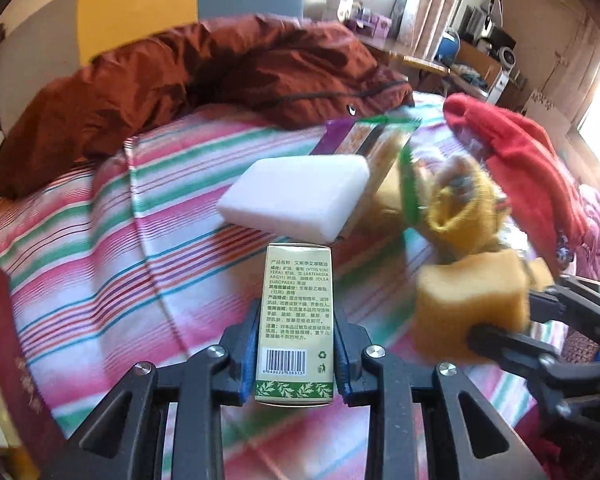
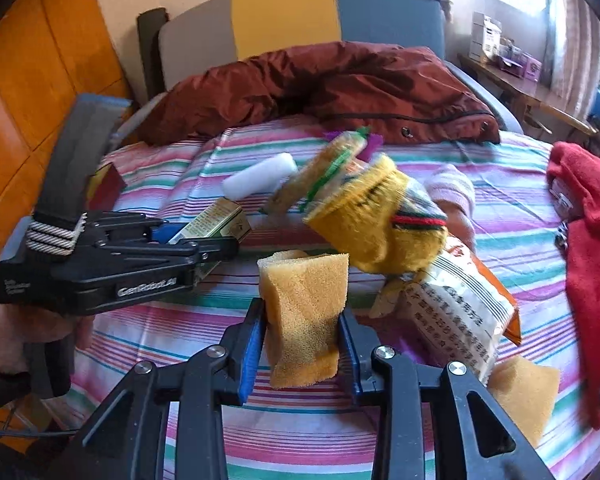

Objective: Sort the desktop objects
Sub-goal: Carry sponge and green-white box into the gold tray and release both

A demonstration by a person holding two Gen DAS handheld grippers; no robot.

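My left gripper is shut on a small green-and-cream carton with a barcode, held above the striped sheet. My right gripper is shut on a yellow sponge; that sponge also shows at the right of the left wrist view. In the right wrist view the left gripper is at the left with the carton in it. A white sponge block lies just beyond the carton. A yellow knitted sock and snack packets lie on the sheet.
A rust-brown jacket lies across the back of the bed. Red clothing is piled at the right. A second yellow sponge lies at the lower right. A dark red box stands at the left. A desk stands beyond the bed.
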